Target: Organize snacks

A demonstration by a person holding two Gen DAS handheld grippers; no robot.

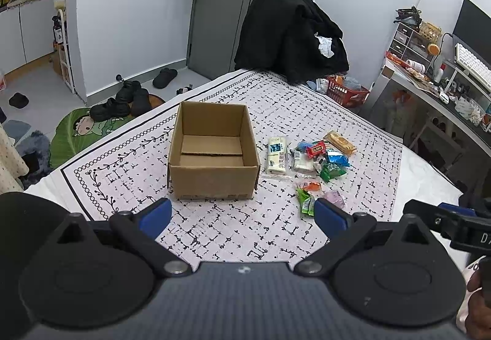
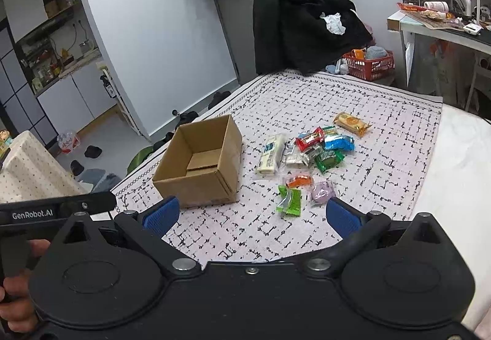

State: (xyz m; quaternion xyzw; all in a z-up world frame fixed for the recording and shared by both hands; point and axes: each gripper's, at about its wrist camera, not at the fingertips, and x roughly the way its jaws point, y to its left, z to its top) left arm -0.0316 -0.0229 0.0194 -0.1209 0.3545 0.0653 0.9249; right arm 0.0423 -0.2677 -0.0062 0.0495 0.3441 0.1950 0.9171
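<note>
- The cardboard box [image 1: 212,152] stands open and empty on the patterned bed cover [image 1: 276,235], so the sorting looks not yet begun.
- The snacks [image 2: 310,152] lie in a loose heap just right of the box, none inside it.
- The left gripper [image 1: 242,214] hangs above the cover near the box, jaws wide open and holding nothing.
- The right gripper [image 2: 251,214] has its jaws spread and empty too, with the green packet [image 2: 290,201] and a purple packet [image 2: 322,192] nearest.
- Next move probably calls for lowering one gripper onto a near packet; how the wrappers overlap is hard to judge here.
</note>
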